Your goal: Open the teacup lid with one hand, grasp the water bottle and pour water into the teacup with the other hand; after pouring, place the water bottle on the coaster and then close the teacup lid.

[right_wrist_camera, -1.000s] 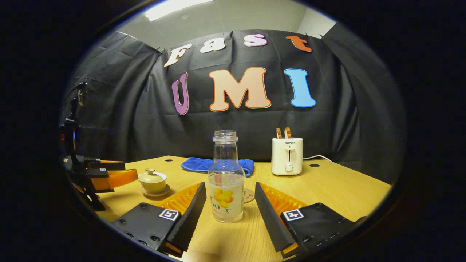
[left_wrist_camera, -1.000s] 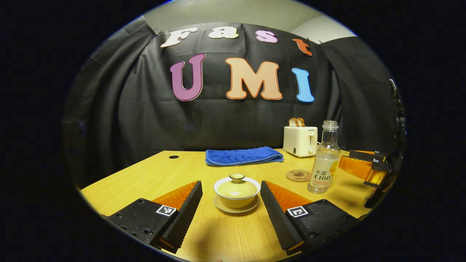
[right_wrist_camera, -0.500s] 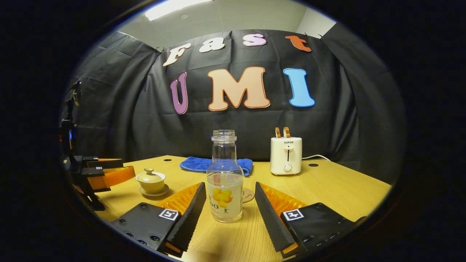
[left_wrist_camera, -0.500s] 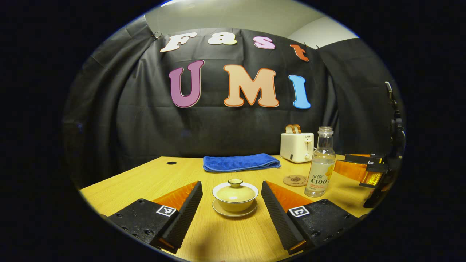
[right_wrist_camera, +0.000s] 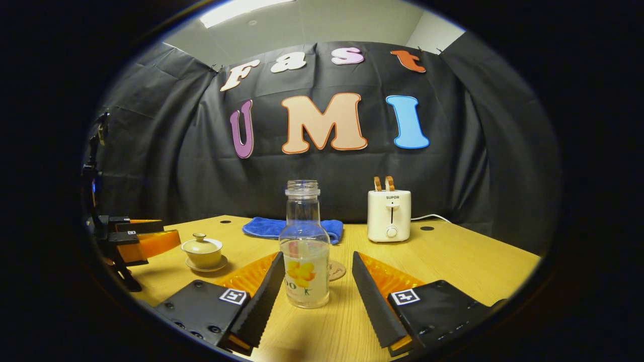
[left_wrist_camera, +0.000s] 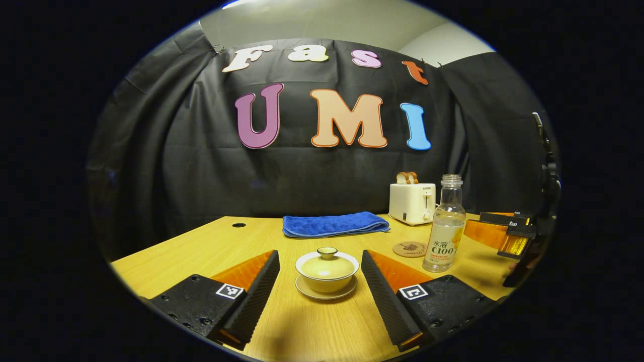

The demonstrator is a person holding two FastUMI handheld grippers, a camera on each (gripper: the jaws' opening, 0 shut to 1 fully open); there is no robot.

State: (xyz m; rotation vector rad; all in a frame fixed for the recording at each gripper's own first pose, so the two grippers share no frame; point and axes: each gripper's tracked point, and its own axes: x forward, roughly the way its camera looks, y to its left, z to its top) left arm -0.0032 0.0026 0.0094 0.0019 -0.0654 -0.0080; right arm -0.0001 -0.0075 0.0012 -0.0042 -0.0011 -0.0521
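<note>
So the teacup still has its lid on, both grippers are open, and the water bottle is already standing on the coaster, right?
Not quite. In the left gripper view the water bottle stands on the table beside the coaster, not on it. The teacup is lidded, and the left gripper and right gripper are open.

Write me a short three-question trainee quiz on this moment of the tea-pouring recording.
1. True or false: the teacup lid is on the teacup.
2. What rests on the coaster? A) water bottle B) nothing C) blue towel
3. Fill in: the right gripper has its jaws ___ either side of the bottle.

Key: 1 true; 2 B; 3 open.
</note>
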